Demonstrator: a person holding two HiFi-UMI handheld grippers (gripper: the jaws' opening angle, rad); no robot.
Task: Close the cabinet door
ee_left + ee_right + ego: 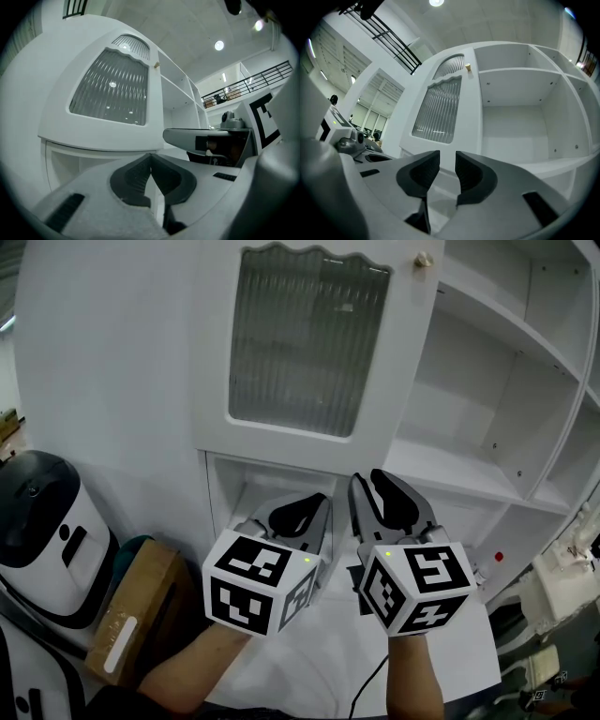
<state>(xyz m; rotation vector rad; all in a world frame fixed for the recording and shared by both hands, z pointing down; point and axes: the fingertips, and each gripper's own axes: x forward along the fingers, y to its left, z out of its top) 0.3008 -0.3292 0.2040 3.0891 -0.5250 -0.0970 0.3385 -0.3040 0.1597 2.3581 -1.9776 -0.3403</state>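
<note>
Head view: the white cabinet door is above and ahead of both my claws. Its free edge carries a small rounded knob near the top. To the right of it the shelves are bare and exposed, so I judge the door still open and the closing push not yet begun. This looks like the approach. The left claw and right claw sit side by side below the door, touching nothing.

Left gripper view: the left claw is pressed together, dark ridged pads meeting at the tips with nothing caught in them. The door fills the view above it, smooth painted board framing a ribbed glass pane with a scalloped top edge.

Right gripper view: the right claw's jaws stand a little apart, the slot between them empty. Beyond them I see the door's thick edge and the flat-walled shelf compartments.

Next, I reckon, a claw must rise to the free edge and press flat on the painted frame, not the glass.
</note>
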